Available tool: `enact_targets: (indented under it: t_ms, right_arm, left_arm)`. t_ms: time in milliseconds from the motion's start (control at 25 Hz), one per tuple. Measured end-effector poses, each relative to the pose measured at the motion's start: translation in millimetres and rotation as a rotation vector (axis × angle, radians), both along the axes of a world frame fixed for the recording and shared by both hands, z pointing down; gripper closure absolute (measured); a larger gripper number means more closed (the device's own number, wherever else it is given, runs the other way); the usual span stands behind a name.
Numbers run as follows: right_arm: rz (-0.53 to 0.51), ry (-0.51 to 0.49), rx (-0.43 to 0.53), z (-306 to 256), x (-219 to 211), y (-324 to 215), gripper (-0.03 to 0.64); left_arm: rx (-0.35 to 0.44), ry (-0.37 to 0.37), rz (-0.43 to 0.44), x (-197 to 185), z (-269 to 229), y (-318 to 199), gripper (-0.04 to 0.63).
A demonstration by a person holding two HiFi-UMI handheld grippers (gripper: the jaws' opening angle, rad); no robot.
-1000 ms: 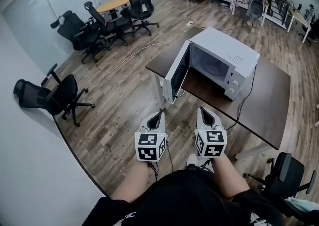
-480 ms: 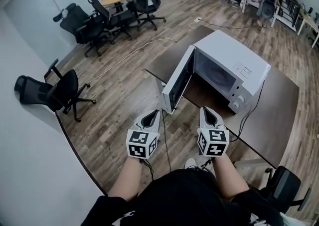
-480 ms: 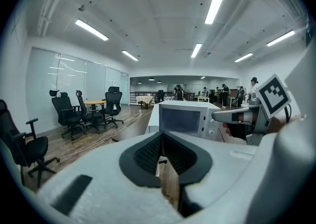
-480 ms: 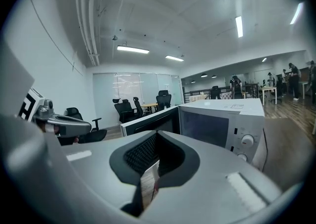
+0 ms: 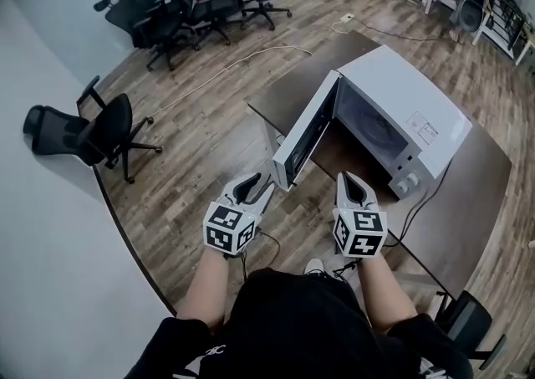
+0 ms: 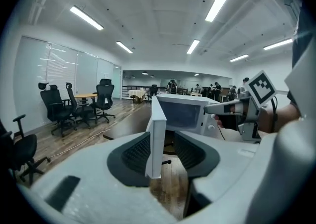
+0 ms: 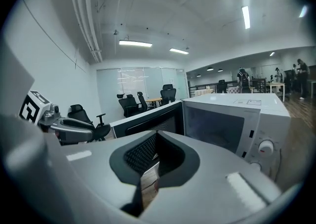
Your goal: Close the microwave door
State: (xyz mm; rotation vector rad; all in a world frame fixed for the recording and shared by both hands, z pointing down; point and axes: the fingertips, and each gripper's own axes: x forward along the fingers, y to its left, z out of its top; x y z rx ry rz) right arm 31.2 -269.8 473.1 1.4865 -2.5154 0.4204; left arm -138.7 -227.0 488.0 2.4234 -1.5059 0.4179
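left tool [image 5: 251, 187] jaws opening, nothing clamped | right tool [image 5: 350, 186] clenched, empty | open door [image 5: 303, 139] free edge upright, 12 o'clock of left tool, near, untouched; left hand nearer | microwave [image 5: 401, 110] on tabletop [image 5: 468, 202], 1 o'clock

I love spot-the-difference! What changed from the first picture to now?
Both grippers moved forward toward the microwave door. The left gripper, shut before, is opening its jaws, the door's edge between them, ungripped. The right gripper stays shut; the door stays open.

Left gripper [image 6: 163, 149] jaws opening, microwave door [image 6: 156, 124] edge-on in the gap (pads not touching it), microwave [image 6: 183, 113] behind.
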Motion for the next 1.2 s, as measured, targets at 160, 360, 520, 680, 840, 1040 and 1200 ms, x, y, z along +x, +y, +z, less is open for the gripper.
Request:
enact_targets:
  t_ms: [160,360,520,680,840,1040,1200]
  right_arm:
    - [0.028,0.021,-0.015,6,-8,-9,0.607]
    - [0.1,0.043,-0.014,9,-21,-13,0.607]
    - [0.191,0.053,-0.028,15,-22,-17,0.607]
    - [0.257,0.075,-0.025,15,-28,-13,0.607]
    - [0.342,0.077,-0.036,18,-23,-12,0.607]
    - [0.412,0.081,-0.043,22,-21,-8,0.607]
    - [0.45,0.086,-0.043,23,-17,-4,0.607]
  left_arm:
    - [-0.013,-0.029,0.103,-3,12,-14,0.394]
    - [-0.032,-0.062,0.237,-18,30,-35,0.382]
    - [-0.047,-0.081,0.389,-15,50,-51,0.374]
    - [-0.047,-0.119,0.53,-16,61,-65,0.371]
    - [-0.038,-0.128,0.675,-8,63,-75,0.365]
    - [-0.044,-0.119,0.811,4,64,-74,0.353]
    - [-0.051,-0.103,0.896,16,66,-68,0.378]
